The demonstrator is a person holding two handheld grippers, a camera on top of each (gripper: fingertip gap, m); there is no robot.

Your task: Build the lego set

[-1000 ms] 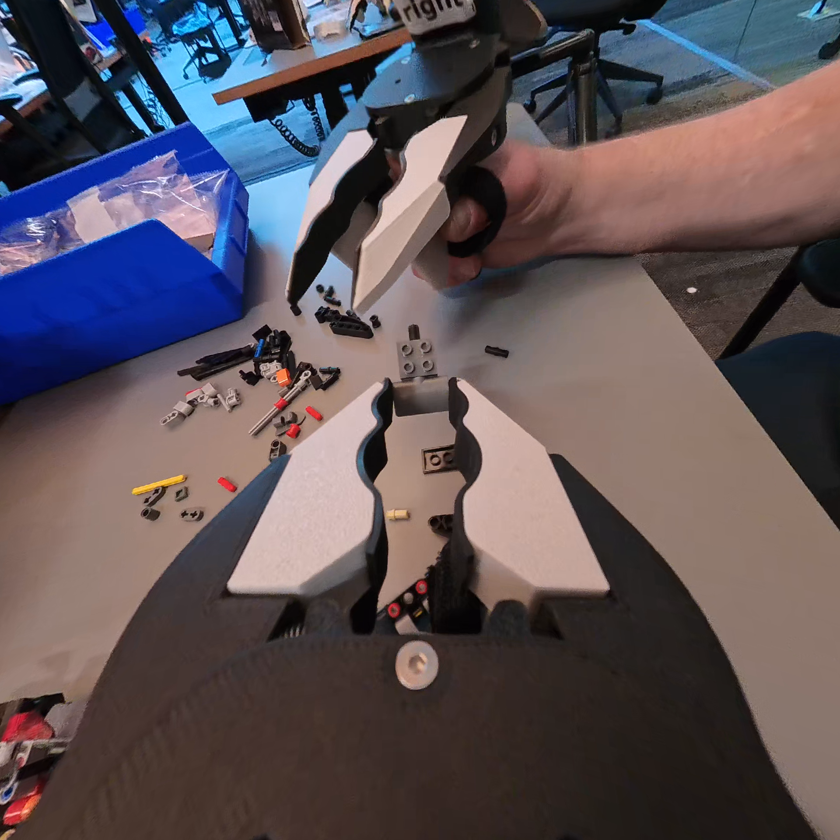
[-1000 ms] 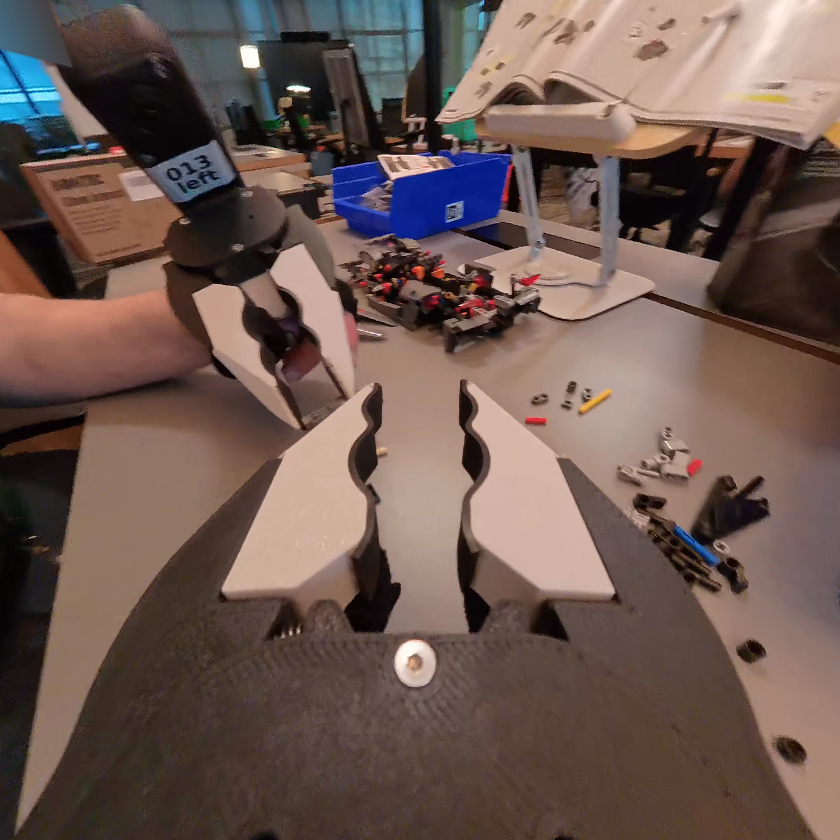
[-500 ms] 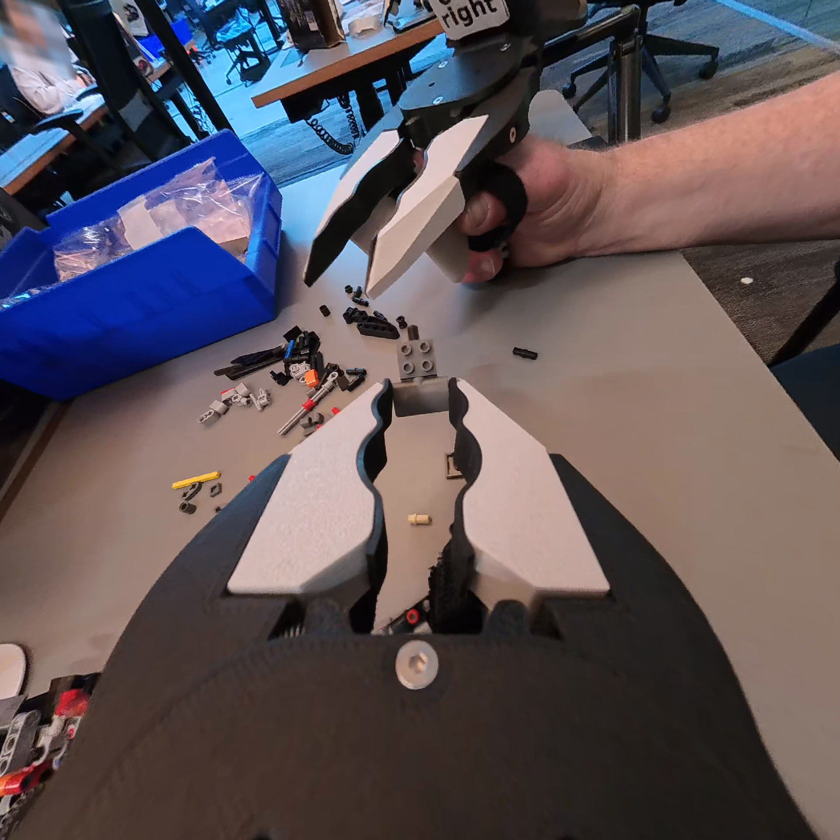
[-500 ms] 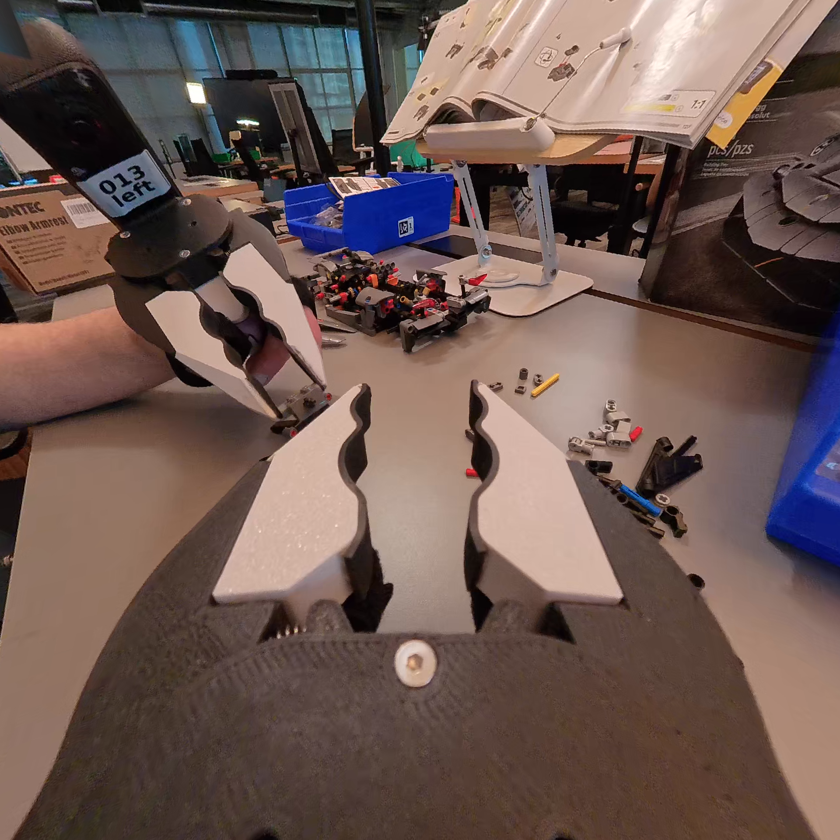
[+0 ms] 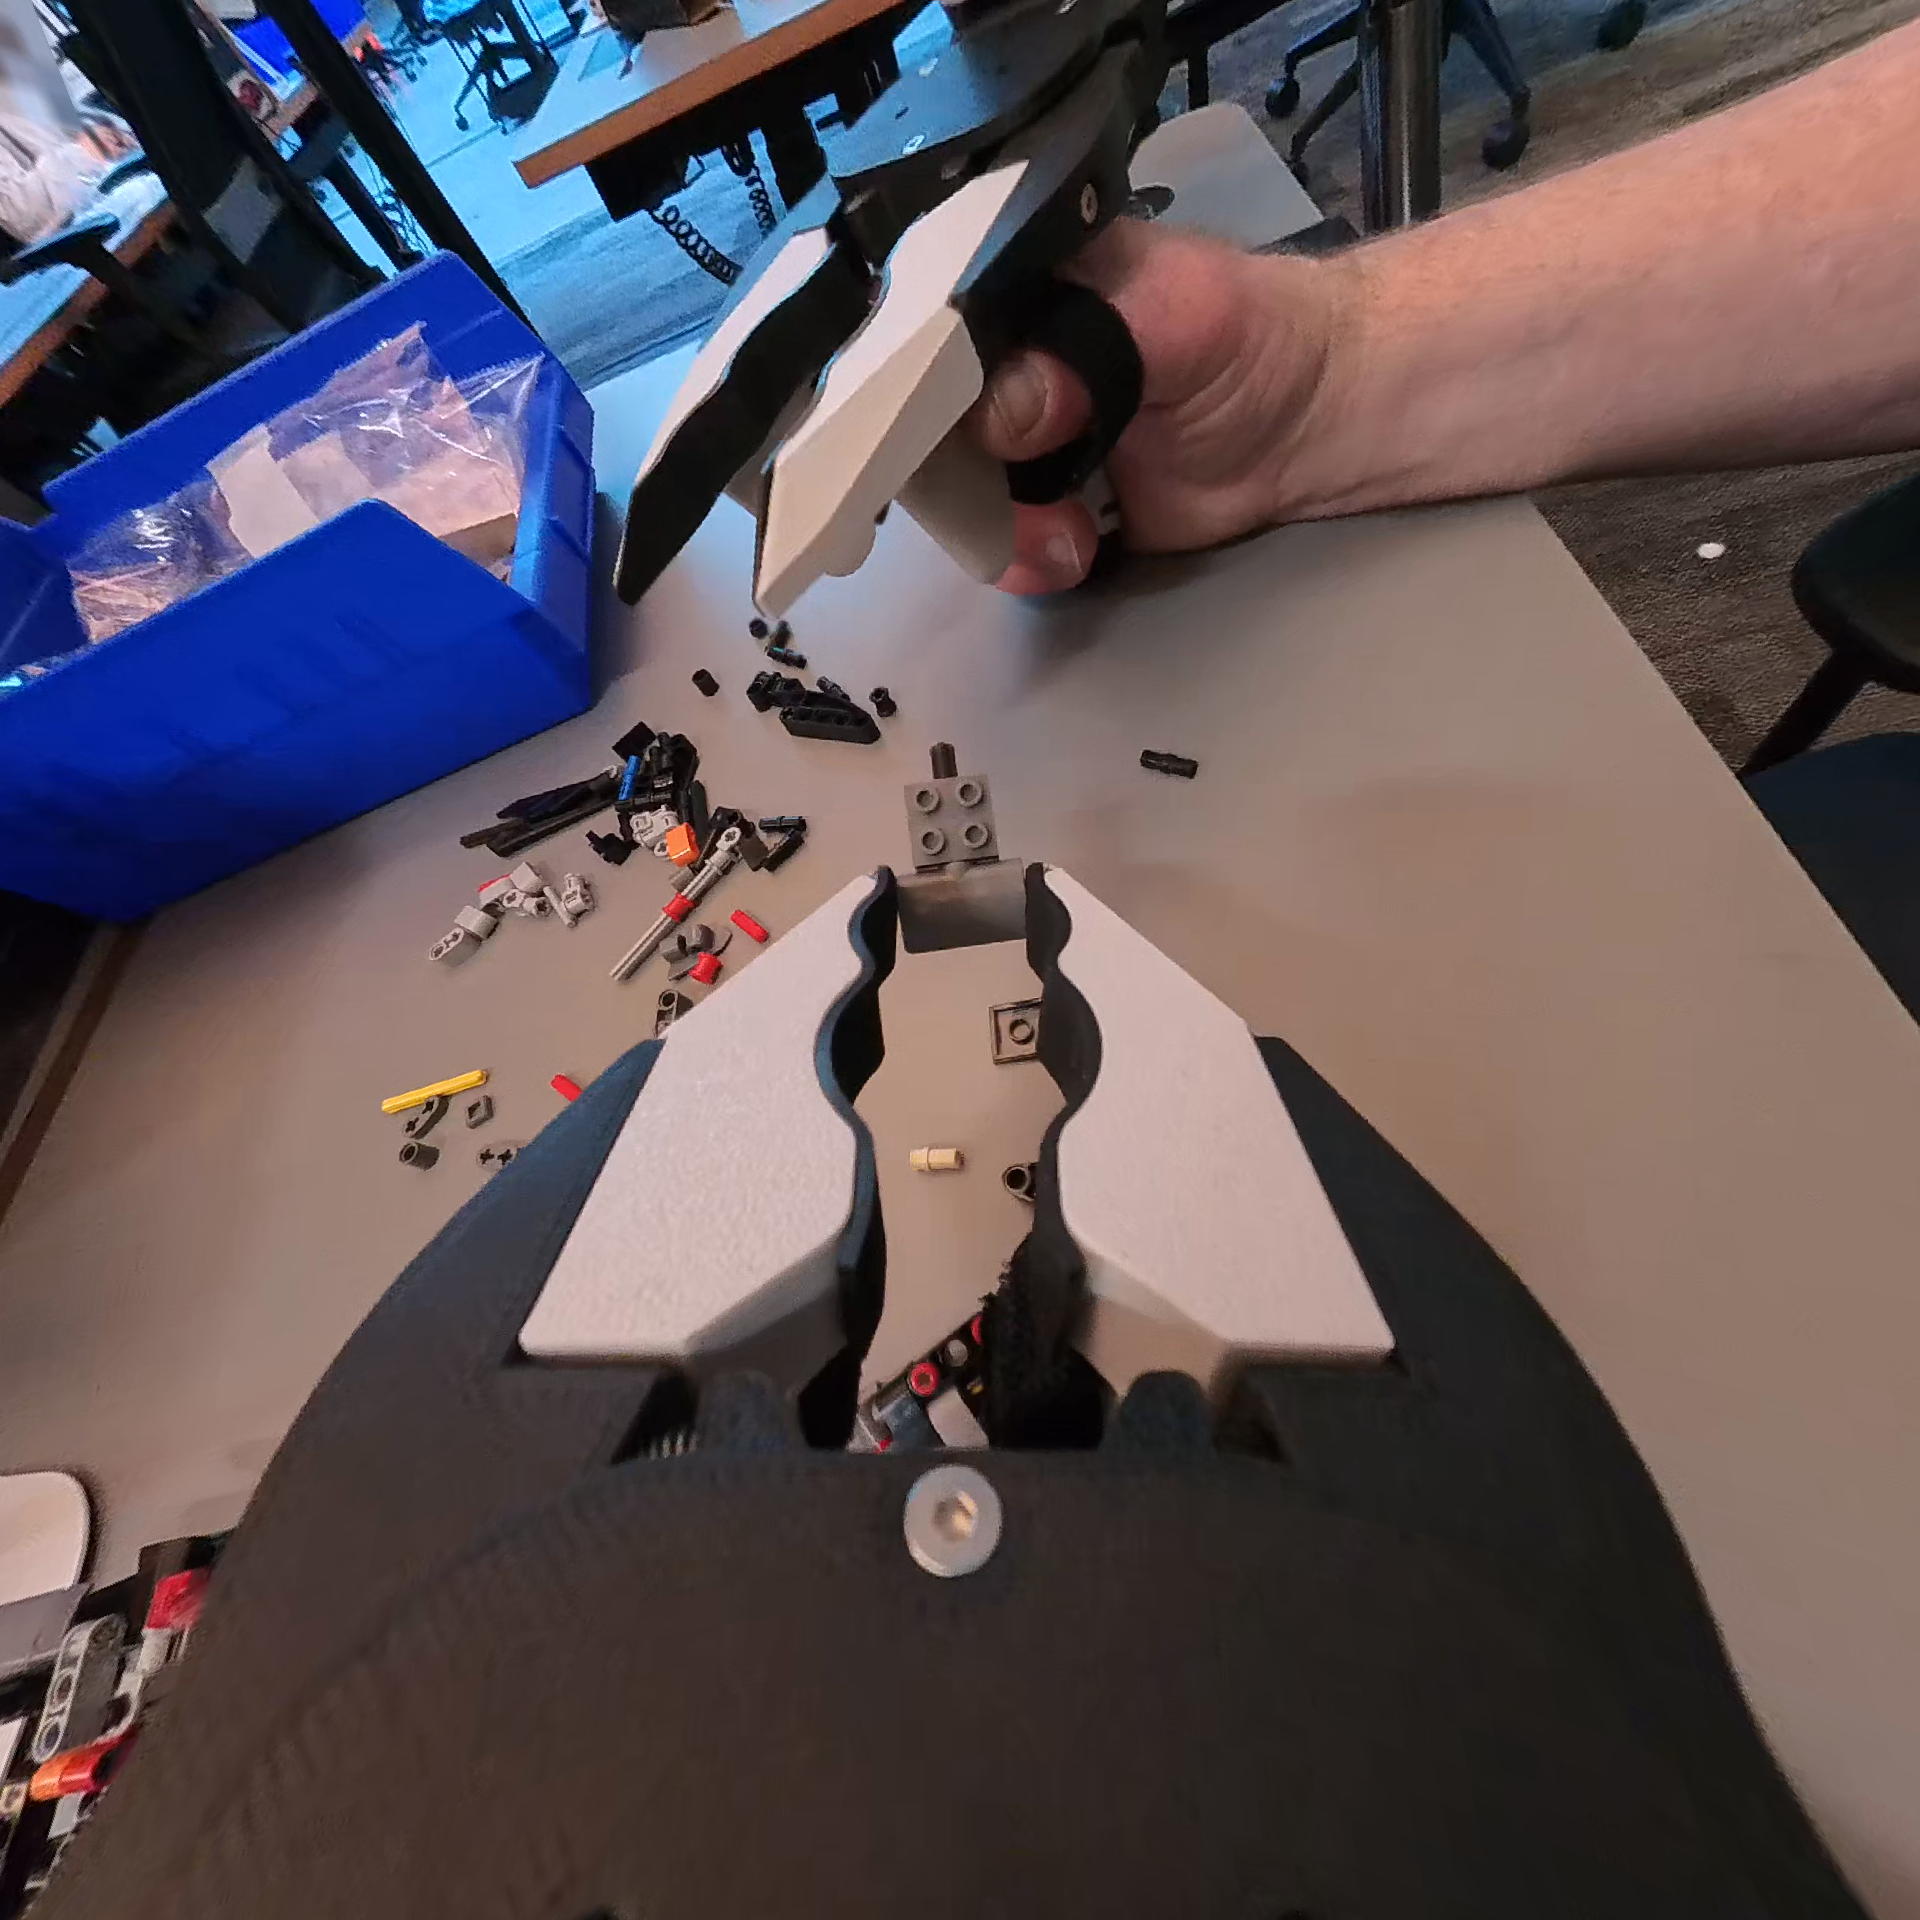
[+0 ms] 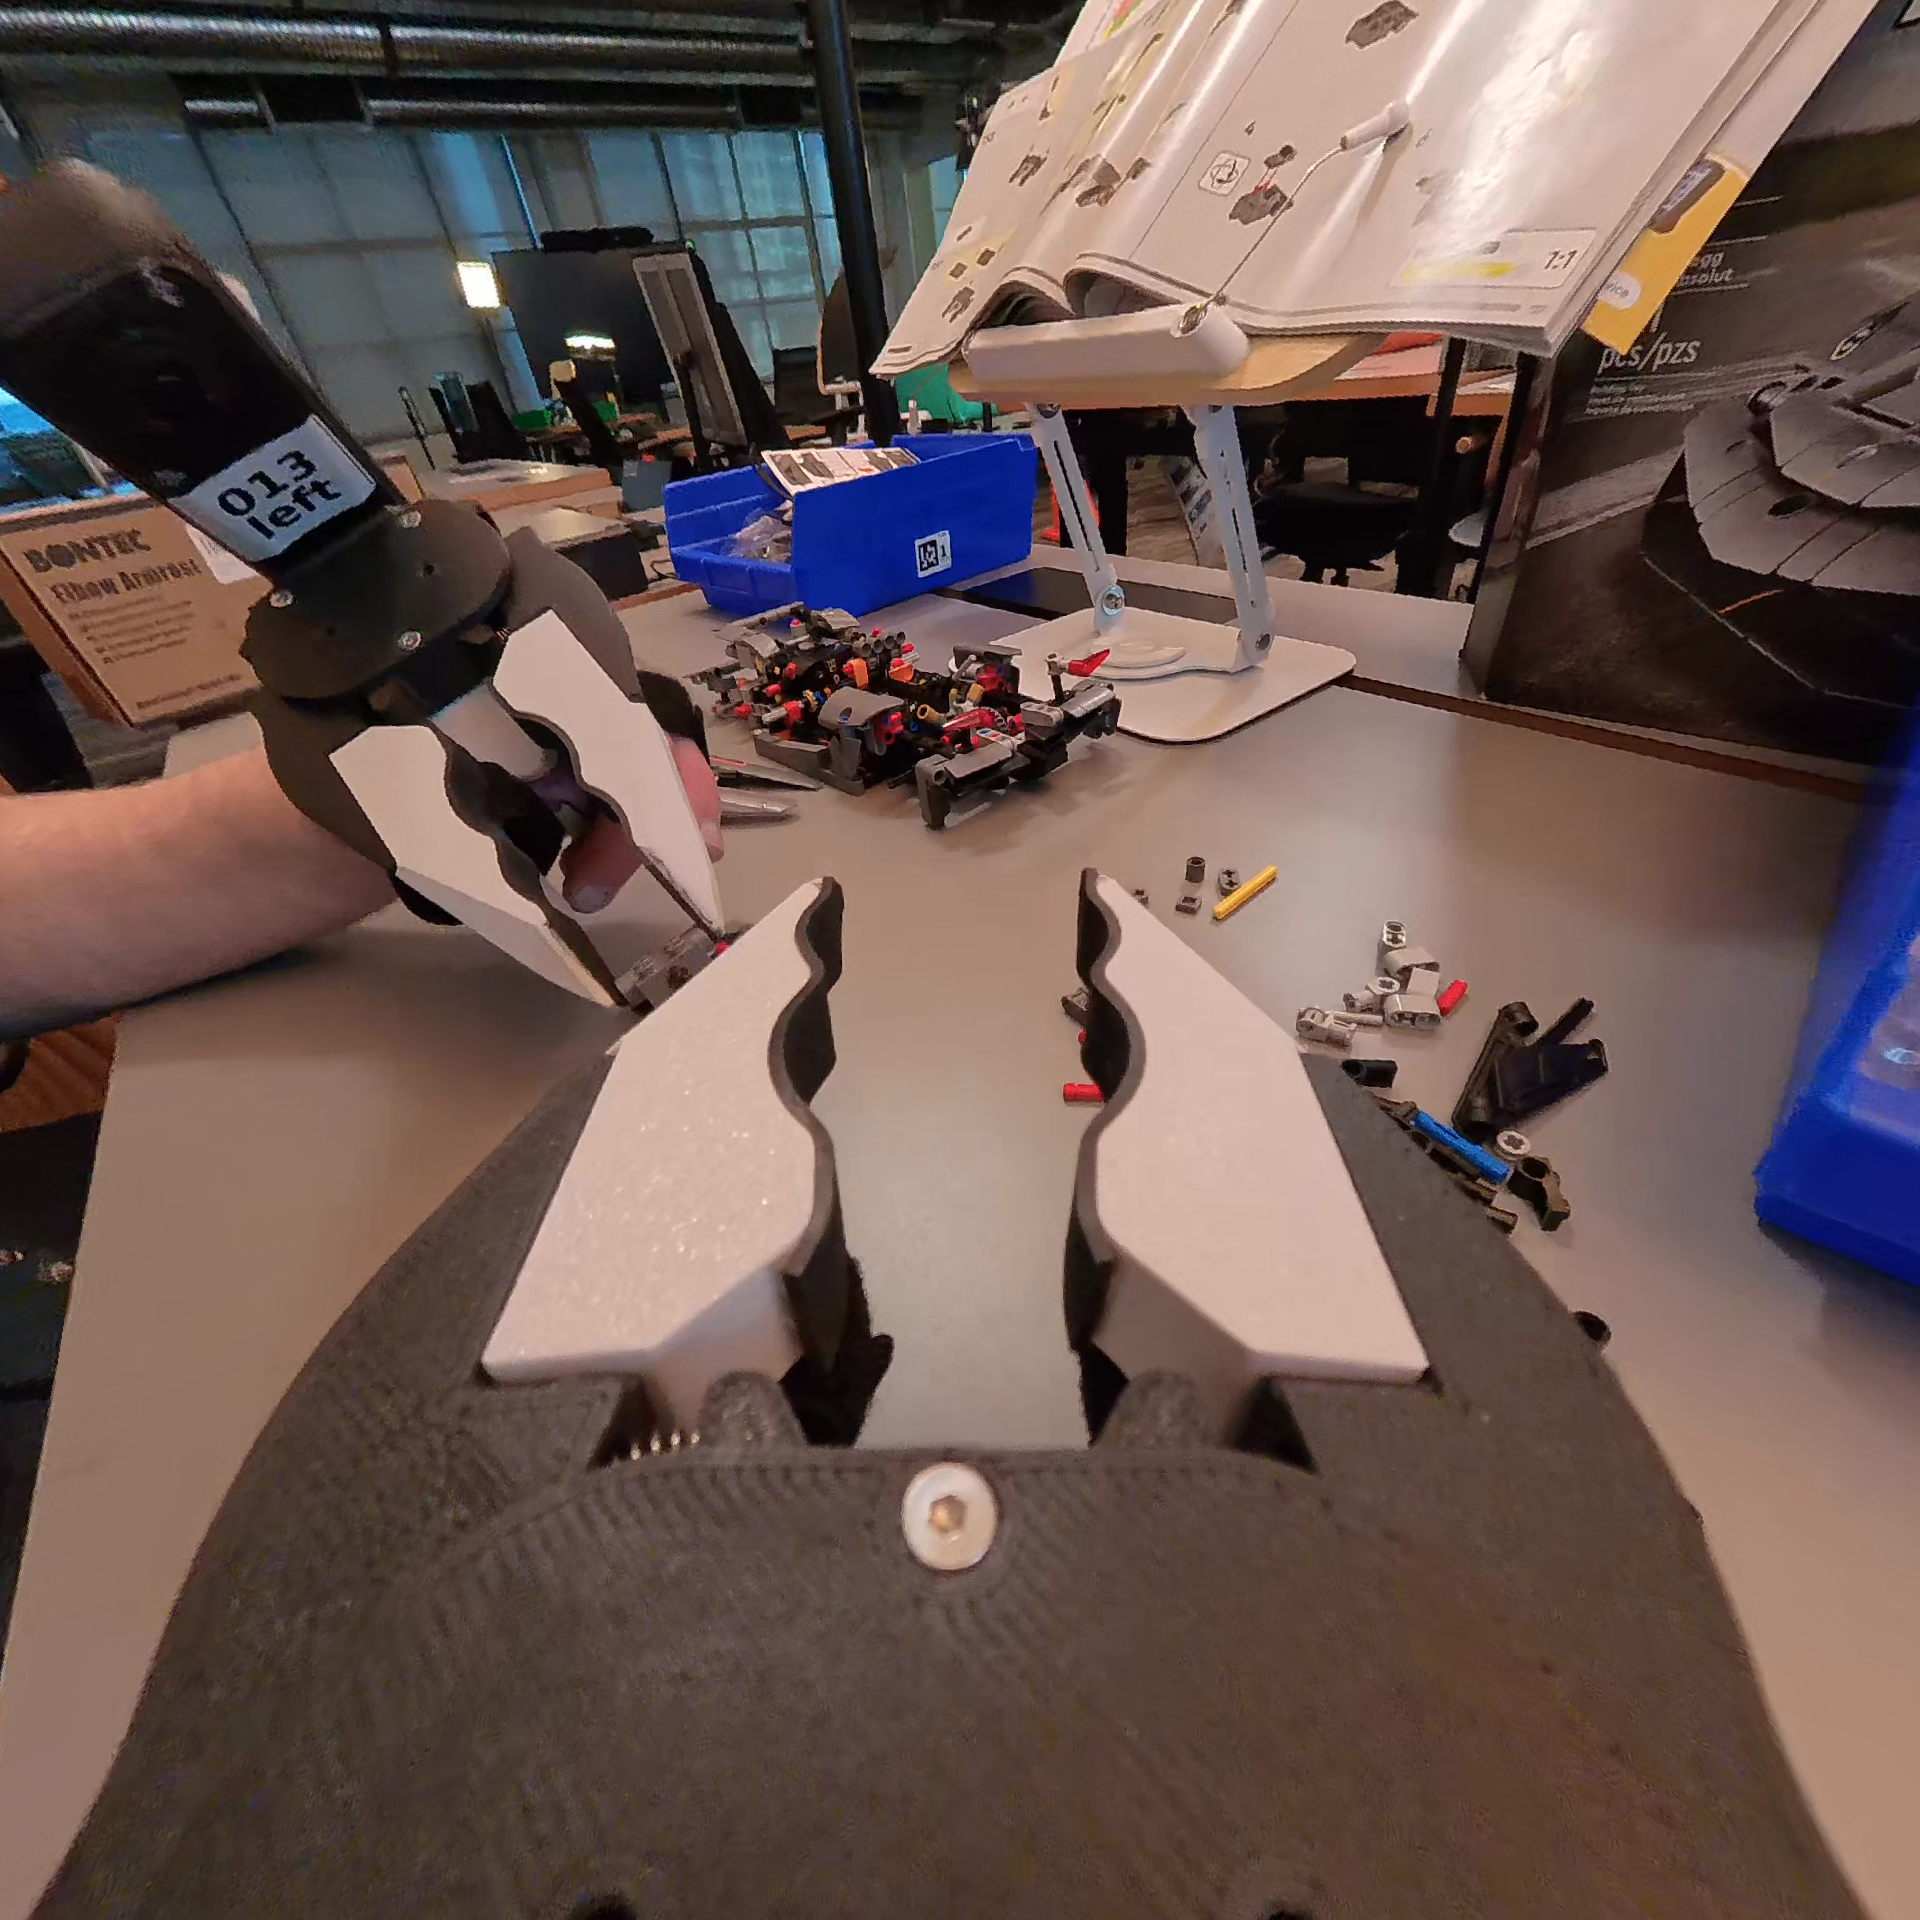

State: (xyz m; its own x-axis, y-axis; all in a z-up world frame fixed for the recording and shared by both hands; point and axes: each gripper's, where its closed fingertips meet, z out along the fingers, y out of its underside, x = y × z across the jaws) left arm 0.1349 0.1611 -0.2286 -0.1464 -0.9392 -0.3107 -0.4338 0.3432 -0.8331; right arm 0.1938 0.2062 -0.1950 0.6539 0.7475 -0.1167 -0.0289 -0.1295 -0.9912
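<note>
The left gripper's (image 5: 958,896) own body hides most of the part-built lego chassis (image 5: 83,1683), leaving a strip at the left wrist view's lower left edge. A dark square plate (image 5: 1013,1032) is half covered by 1 finger. In the right wrist view, the blue bin (image 6: 1860,1091) is cut off at the right edge, and the small grey piece (image 6: 665,971) between the left jaws is perhaps too blurred to identify.

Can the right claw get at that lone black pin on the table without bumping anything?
Probably yes. The right claw is open and empty, raised above the table. The black pin lies alone on bare tabletop, apart from the parts pile. The left claw, shut on a grey piece, sits nearby but not across the way.
</note>
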